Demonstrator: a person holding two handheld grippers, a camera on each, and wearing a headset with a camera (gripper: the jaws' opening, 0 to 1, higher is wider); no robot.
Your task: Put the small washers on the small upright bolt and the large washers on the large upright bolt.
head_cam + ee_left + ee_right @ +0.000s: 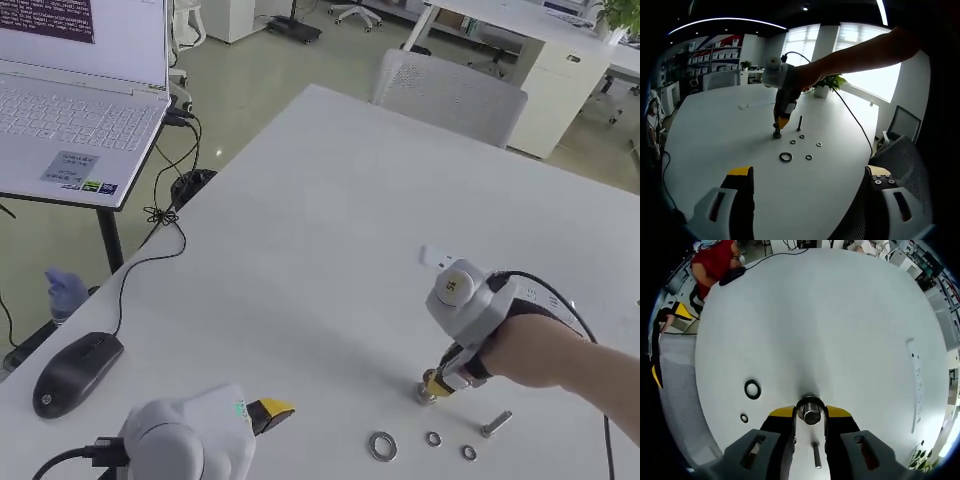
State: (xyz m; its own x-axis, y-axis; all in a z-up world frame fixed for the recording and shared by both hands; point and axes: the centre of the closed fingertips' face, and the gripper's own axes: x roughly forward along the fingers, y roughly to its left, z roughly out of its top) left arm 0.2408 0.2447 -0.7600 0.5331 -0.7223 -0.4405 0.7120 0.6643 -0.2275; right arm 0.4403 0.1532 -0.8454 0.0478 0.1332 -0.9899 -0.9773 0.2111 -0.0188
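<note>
The white tabletop (330, 230) spreads wide, and a laptop (70, 110) sits open on a side table at far left. The left claw (809, 175) is low at the near edge, jaws flung wide with only air between them, well apart from the hardware. Over to the right claw (437, 383): it's tipped down onto the tabletop, jaws drawn narrow and pressed against either side of the large bolt (811, 415). That bolt stands upright between the yellow tips. Just beside it is the small bolt (800, 123), upright too in the left gripper view. One large washer (383, 446) lies flat on the tabletop, near the large bolt on the person's side. The small washers (433, 438) lie flat and loose, scattered between the large washer and the small bolt, each apart from the next.
</note>
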